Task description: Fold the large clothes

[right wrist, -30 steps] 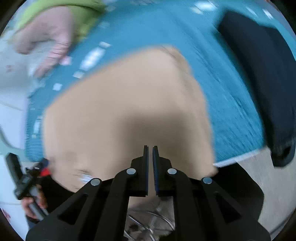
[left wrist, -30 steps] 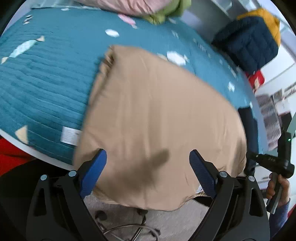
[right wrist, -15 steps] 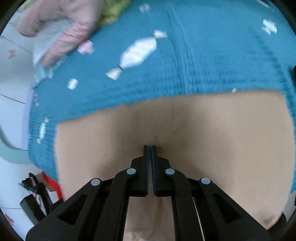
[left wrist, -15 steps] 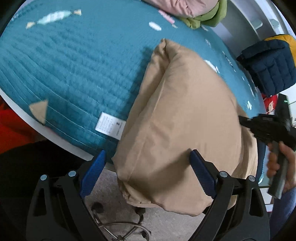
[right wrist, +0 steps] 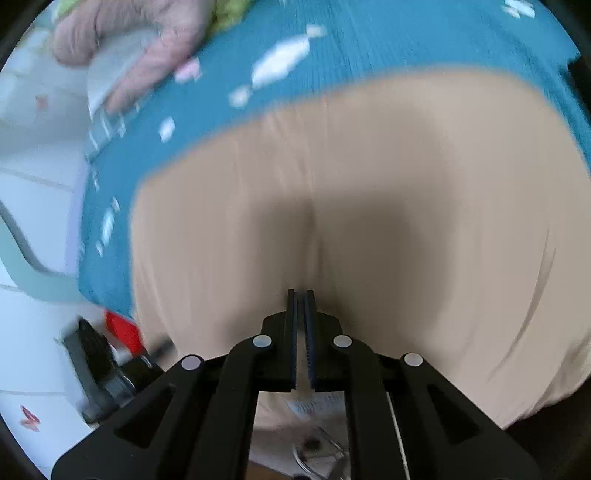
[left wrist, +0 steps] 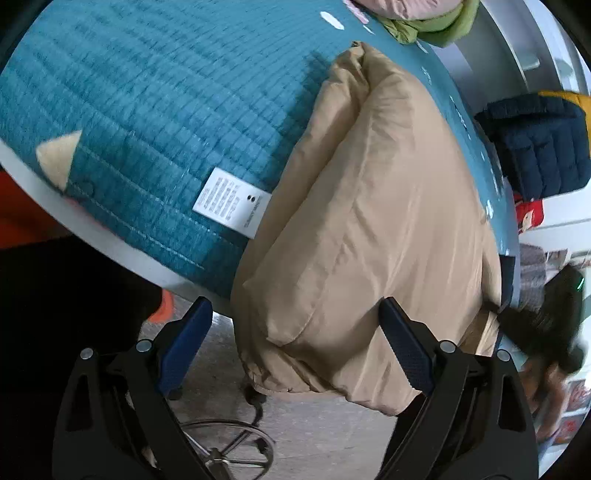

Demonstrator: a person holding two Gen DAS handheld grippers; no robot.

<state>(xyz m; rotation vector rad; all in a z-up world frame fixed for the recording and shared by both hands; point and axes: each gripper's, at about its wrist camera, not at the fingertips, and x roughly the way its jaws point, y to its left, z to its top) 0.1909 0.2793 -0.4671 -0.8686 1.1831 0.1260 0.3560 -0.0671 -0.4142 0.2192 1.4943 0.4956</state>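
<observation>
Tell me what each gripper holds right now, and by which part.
The right gripper is shut on the tan garment, pinching its near edge. The left gripper is open, holding nothing, its fingers astride the garment's overhanging end.

Bare teal quilted blanket lies open left of the puffy tan folded jacket. At the far edge a pink and green clothes pile blocks passage; a navy quilted jacket stands to the right.

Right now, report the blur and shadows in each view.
Left wrist view: sharp on the padded tan garment and teal quilted cover; only the far-right edge smears. Right wrist view: motion-blurred throughout; a dark shadow lies on the fabric ahead of the right gripper.
</observation>
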